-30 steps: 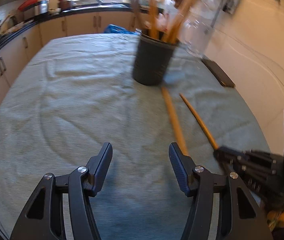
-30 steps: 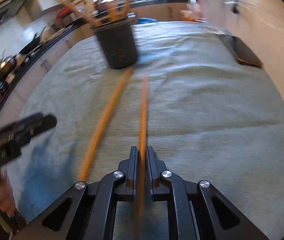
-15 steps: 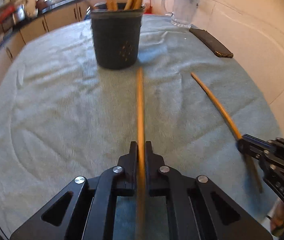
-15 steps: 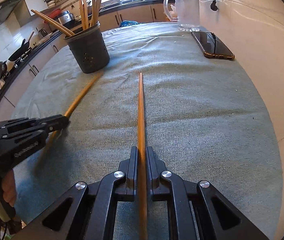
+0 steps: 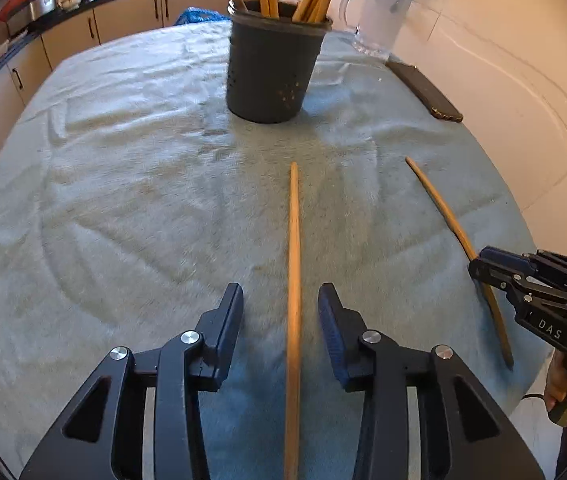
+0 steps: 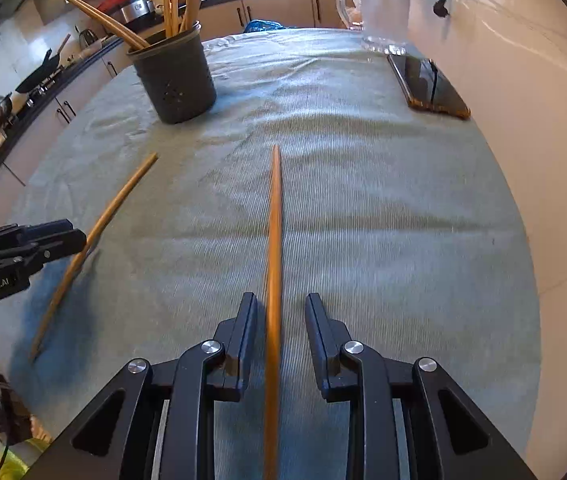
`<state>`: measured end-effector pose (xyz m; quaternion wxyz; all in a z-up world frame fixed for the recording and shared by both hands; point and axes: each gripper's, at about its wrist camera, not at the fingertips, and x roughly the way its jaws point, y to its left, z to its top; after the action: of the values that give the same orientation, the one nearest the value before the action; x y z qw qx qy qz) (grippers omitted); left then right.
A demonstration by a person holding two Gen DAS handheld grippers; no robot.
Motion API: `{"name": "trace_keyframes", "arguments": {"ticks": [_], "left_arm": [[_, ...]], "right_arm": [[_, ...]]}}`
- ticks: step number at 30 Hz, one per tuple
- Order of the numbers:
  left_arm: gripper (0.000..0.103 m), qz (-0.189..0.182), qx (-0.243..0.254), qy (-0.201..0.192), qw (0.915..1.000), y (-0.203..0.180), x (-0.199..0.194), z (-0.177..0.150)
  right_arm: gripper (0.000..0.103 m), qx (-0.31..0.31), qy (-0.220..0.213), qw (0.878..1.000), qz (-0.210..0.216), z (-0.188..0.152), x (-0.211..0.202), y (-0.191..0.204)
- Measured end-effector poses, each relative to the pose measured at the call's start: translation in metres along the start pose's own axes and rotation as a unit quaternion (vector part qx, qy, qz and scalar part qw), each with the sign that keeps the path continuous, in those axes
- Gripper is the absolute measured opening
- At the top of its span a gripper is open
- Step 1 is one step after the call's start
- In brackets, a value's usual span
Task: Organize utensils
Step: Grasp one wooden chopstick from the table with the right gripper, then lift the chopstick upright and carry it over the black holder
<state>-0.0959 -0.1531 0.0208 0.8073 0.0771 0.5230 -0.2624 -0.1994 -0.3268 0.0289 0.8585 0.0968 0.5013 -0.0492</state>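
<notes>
Left wrist view: the left tool (image 5: 280, 312), jaws just parted, straddles a loose chopstick (image 5: 294, 264) on the surface (image 5: 123, 184); right wrist view: the right tool (image 6: 280, 322) likewise has released its chopstick (image 6: 274, 240), so either may roll short of the holder (image 6: 173, 76).

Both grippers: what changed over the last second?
Both jaws have just been opening. The left gripper closed on its chopstick, then released it; the right gripper let go of the other chopstick. Both lie between open fingers on the cloth. The holder stays put.
</notes>
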Motion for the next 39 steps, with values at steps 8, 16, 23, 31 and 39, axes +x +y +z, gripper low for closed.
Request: {"name": "trace_keyframes", "arguments": {"ticks": [8,16,23,31,39], "left_arm": [[0.026,0.043,0.054,0.009,0.9976,-0.023,0.027,0.034],[0.025,0.038,0.04,-0.001,0.9985,-0.023,0.037,0.051],[0.006,0.026,0.014,-0.04,0.9987,-0.008,0.009,0.042],[0.006,0.026,0.008,-0.146,0.9888,-0.004,-0.085,0.013],[0.006,0.027,0.003,-0.232,0.9724,-0.011,-0.149,-0.017]], "right_arm": [[0.017,-0.032,0.022,0.999,-0.038,0.046,0.029,0.008],[0.013,-0.025,0.002,0.998,-0.051,0.073,0.045,0.014],[0.007,0.005,-0.029,1.0,-0.007,0.065,0.03,0.007],[0.007,0.01,-0.121,0.991,0.047,0.047,-0.05,0.017],[0.007,-0.012,-0.199,0.979,0.046,0.03,-0.114,0.039]]}}
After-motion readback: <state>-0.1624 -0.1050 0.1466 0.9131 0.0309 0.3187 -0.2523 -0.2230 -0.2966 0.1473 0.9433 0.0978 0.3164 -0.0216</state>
